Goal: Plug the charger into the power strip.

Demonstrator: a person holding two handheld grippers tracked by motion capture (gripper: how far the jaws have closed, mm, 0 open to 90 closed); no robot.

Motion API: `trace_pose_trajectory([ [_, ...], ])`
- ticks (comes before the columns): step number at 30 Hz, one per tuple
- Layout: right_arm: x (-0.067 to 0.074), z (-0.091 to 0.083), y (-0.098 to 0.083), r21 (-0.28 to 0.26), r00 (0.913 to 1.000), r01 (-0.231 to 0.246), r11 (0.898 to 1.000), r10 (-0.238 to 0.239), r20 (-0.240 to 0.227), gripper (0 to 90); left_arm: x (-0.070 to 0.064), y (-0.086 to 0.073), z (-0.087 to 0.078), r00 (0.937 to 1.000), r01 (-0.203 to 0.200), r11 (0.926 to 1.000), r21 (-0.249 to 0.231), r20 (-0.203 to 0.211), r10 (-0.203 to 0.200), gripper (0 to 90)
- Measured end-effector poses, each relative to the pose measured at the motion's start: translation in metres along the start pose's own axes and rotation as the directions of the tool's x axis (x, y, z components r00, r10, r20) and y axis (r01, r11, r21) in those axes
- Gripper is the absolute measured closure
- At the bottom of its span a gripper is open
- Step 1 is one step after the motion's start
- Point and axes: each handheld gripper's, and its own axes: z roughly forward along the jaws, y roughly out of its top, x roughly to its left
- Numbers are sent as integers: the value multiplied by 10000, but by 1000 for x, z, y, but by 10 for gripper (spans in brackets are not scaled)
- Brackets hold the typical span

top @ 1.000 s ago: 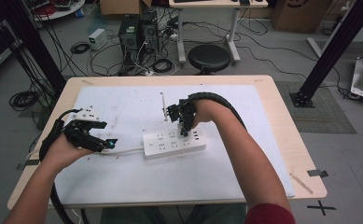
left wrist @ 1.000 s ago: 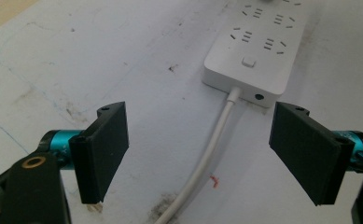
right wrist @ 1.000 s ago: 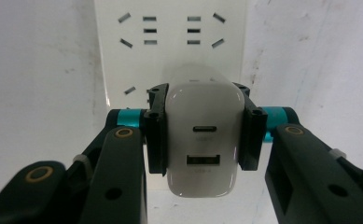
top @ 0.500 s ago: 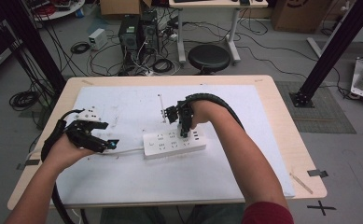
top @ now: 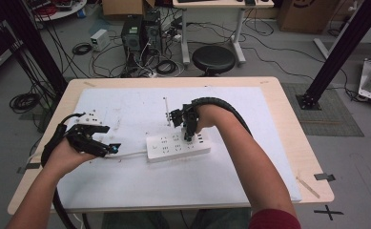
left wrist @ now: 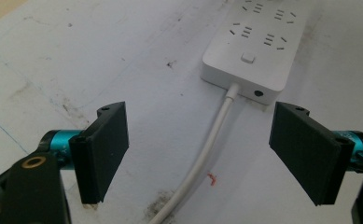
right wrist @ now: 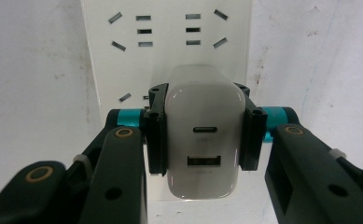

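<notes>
A white power strip point(top: 173, 148) lies mid-table on the white sheet, its white cord point(top: 128, 154) running left. My right gripper point(top: 189, 137) points down onto the strip and is shut on a white USB charger point(right wrist: 205, 135), whose two ports face the camera; the pads point(right wrist: 157, 133) press its two sides over the strip's sockets point(right wrist: 144, 30). My left gripper point(top: 110, 149) rests at the left, open, its jaws straddling the cord point(left wrist: 207, 149) without touching it, just short of the strip's end with its switch point(left wrist: 248, 58).
A thin rod point(top: 166, 110) lies on the sheet behind the strip. The wooden table edge point(top: 312, 157) frames the sheet. Beyond the table stand a black stool point(top: 213, 59), a computer tower point(top: 134, 33) and loose cables on the floor.
</notes>
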Motion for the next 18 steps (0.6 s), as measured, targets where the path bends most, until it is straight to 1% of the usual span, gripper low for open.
trace_pose_trajectory([
  [1, -1, 0, -1, -137, 10000, -19, 9999, 19, 22, 614, 0, 0, 1, 10000, -34, 10000, -8, 12, 34, 198],
  [2, 0, -2, -2, -328, 9998, -109, 9994, 114, 153, 544, 0, 1, 2, 10000, -48, 10000, 30, 54, 48, 199],
  [4, -1, -10, -5, -881, 9979, -542, 9946, 572, 314, 452, 0, 3, 4, 10000, -35, 10000, 82, 86, 34, 198],
  [5, -1, -14, -7, -1151, 9967, -632, 9913, 686, 433, 402, 0, 4, 4, 9999, -105, 9999, 129, 100, 103, 198],
  [7, 0, -22, -12, -1438, 9946, -901, 9855, 966, 391, 411, 0, 8, 4, 9998, -150, 9998, 103, 98, 149, 198],
  [8, 2, -24, -16, -1598, 9934, -1021, 9819, 1091, 357, 396, 0, 9, 4, 9998, -155, 9999, 46, 118, 155, 198],
  [9, 2, -24, -16, -1598, 9934, -1021, 9819, 1091, 357, 396, 0, 9, 4, 9998, -155, 9999, 46, 118, 155, 198],
  [10, 4, -27, -20, -1826, 9909, -1230, 9755, 1310, 322, 363, 2, 13, 3, 9997, -226, 9997, 49, 136, 225, 198],
  [11, 9, -33, -33, -2857, 9821, -1773, 9418, 1880, 102, 345, 3, 14, 3, 9996, -206, 9998, -10, 178, 206, 198],
  [12, 12, -35, -39, -3223, 9782, -1961, 9261, 2076, 11, 324, 3, 15, 2, 9995, -255, 9997, -3, 174, 255, 198],
  [13, 16, -36, -44, -3509, 9722, -2224, 9096, 2340, -96, 314, 4, 16, 2, 9995, -240, 9997, -49, 223, 241, 198],
  [15, 24, -38, -54, -4070, 9667, -2419, 8808, 2551, -224, 312, 5, 19, 2, 9991, -329, 9994, -107, 252, 331, 198],
  [16, 24, -38, -54, -4070, 9667, -2419, 8808, 2551, -224, 312, 5, 19, 2, 9991, -329, 9994, -107, 252, 331, 198],
  [17, 28, -40, -60, -4431, 9635, -2503, 8608, 2663, -269, 295, 5, 21, 2, 9988, -399, 9990, -205, 278, 404, 198],
  [18, 28, -40, -60, -4431, 9635, -2503, 8608, 2663, -269, 295, 5, 21, 2, 9988, -399, 9990, -205, 278, 404, 198],
])
